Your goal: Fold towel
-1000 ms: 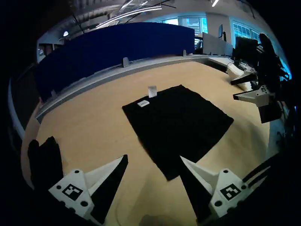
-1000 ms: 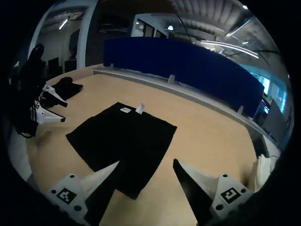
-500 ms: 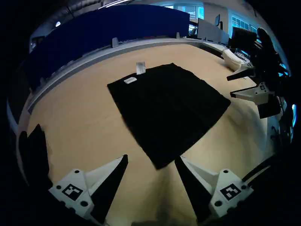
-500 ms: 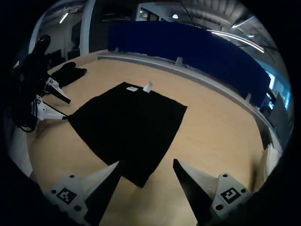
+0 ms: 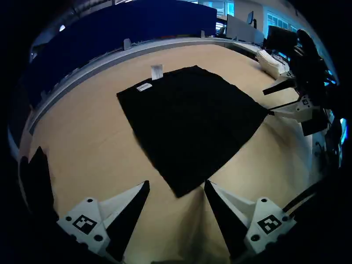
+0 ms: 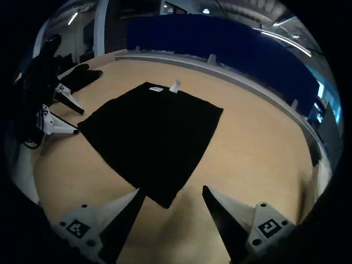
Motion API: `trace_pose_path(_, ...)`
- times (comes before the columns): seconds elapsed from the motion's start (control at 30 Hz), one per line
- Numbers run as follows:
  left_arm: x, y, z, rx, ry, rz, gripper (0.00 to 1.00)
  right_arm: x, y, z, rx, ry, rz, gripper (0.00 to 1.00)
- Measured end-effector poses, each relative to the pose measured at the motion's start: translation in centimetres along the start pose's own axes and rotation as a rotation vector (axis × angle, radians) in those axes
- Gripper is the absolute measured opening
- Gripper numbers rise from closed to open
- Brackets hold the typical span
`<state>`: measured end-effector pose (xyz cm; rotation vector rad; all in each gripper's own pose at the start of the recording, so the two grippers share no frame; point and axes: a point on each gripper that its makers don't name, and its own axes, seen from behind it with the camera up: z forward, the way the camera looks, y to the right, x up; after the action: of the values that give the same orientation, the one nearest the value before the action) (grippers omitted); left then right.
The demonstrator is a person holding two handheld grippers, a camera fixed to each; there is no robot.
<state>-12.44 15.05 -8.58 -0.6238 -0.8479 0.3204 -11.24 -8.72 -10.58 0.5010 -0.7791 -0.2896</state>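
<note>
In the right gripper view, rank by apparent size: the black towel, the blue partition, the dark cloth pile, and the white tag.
Largest: black towel and blue partition, which look alike, and the partition is farther.
Then dark cloth pile.
Smallest: white tag.

I see a light wooden desk (image 5: 88, 127) backed by a blue partition (image 5: 132, 22). A dark bundle (image 6: 81, 75) lies near one corner, and a pale stack (image 5: 270, 61) lies at another edge.

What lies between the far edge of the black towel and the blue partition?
Beyond the towel: bare wooden table, then the grey ledge below the blue partition, as the right gripper view shows.
</note>
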Motion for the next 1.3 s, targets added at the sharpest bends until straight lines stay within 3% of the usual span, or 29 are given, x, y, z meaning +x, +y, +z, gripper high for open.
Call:
trace_pose_path(0.27, -0.1, 0.9, 0.1, -0.017, -0.013, 0.018, 0.91, -0.9, -0.4, 0.5, 0.032, -0.021, 0.011, 0.87)
trace_pose_path(0.6, -0.1, 1.7, 0.5, -0.024, -0.013, 0.035, 0.75, -1.3, -1.4, 0.8, 0.072, -0.035, -0.015, 0.7)
trace_pose_path(0.8, -0.2, 2.1, 0.4, -0.028, -0.015, 0.024, 0.64, -1.4, -1.5, 0.8, 0.08, -0.039, -0.015, 0.65)
trace_pose_path(1.07, -0.2, 2.2, 0.4, -0.029, -0.018, 0.015, 0.62, -1.6, -1.6, 0.9, 0.089, -0.043, -0.014, 0.65)
trace_pose_path(1.3, -0.4, 2.1, 0.3, -0.025, -0.019, 0.009, 0.59, -1.7, -1.9, 0.9, 0.107, -0.044, -0.001, 0.54)
